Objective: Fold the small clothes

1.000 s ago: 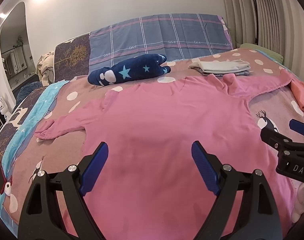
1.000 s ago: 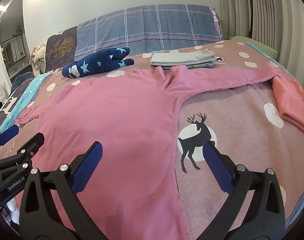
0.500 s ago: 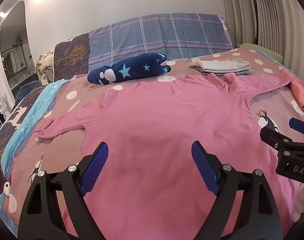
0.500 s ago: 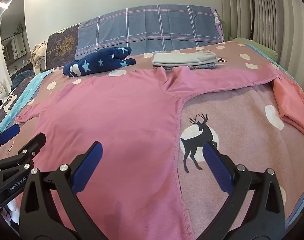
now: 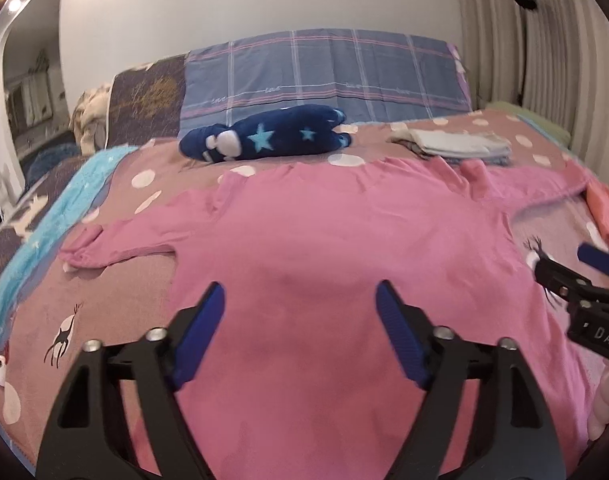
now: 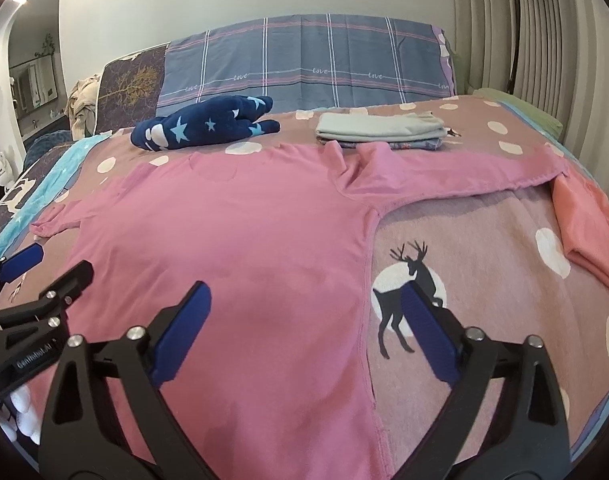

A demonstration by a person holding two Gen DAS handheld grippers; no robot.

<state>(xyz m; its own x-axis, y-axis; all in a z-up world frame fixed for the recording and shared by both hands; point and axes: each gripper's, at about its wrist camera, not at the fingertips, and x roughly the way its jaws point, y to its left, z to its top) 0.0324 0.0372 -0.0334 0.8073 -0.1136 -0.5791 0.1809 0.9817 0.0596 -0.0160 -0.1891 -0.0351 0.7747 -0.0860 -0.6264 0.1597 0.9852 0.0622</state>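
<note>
A pink long-sleeved shirt (image 5: 336,248) lies spread flat on the bed, collar toward the pillows, sleeves out to both sides; it also shows in the right wrist view (image 6: 232,240). My left gripper (image 5: 300,300) is open and empty, hovering over the shirt's lower middle. My right gripper (image 6: 306,298) is open and empty above the shirt's right side seam. The right gripper shows at the right edge of the left wrist view (image 5: 576,280); the left gripper shows at the left edge of the right wrist view (image 6: 36,276).
A navy star-patterned plush (image 6: 204,126) lies behind the shirt. A stack of folded clothes (image 6: 380,130) sits beyond the right sleeve. A folded orange garment (image 6: 588,228) lies at the right. Plaid pillows (image 6: 304,64) line the headboard. The deer-print blanket (image 6: 484,272) covers the bed.
Both grippers have lifted and drawn back slightly, so the shirt sits lower and a bit farther in view. The shirt itself has not moved. Jaws stay open.
</note>
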